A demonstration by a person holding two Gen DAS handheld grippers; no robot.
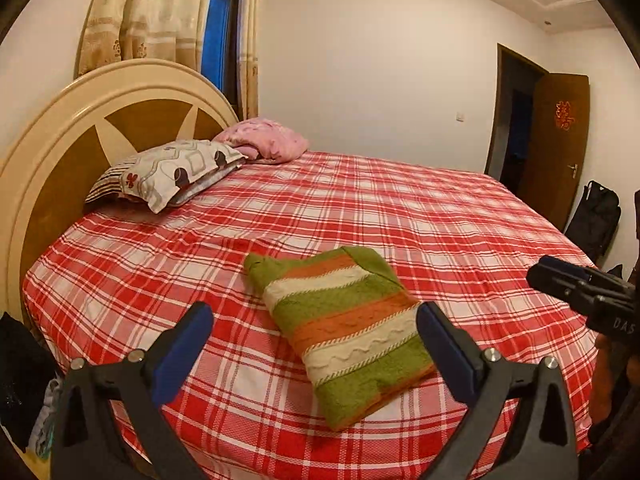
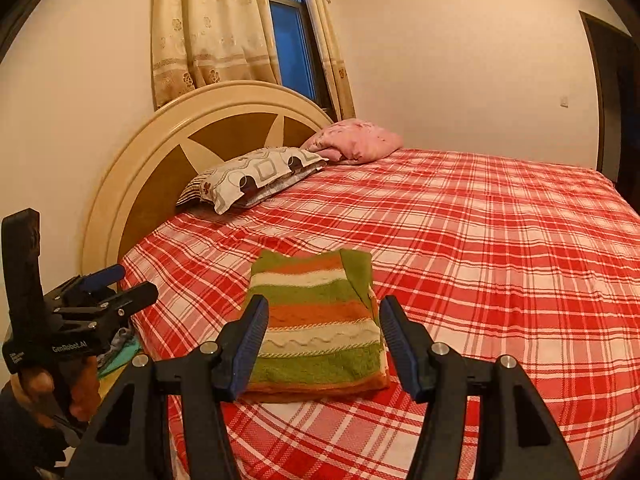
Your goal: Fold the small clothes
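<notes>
Folded sweater [image 1: 340, 332] on the bed [image 1: 460, 216] near its front edge, pillow [image 1: 168, 172] behind by the headboard [image 1: 64, 152]

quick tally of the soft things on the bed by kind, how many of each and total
folded striped sweater: 1
patterned pillow: 1
pink bundle of bedding by the headboard: 1
total: 3, all lying on the red plaid sheet

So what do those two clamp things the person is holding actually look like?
Each hand-held gripper is black plastic with two long fingers, blue pads on the inner faces and silver bolts at the pivots. The left hand-held gripper carries white "GenRobot.AI" lettering on its side; the right hand-held gripper matches it in build.
</notes>
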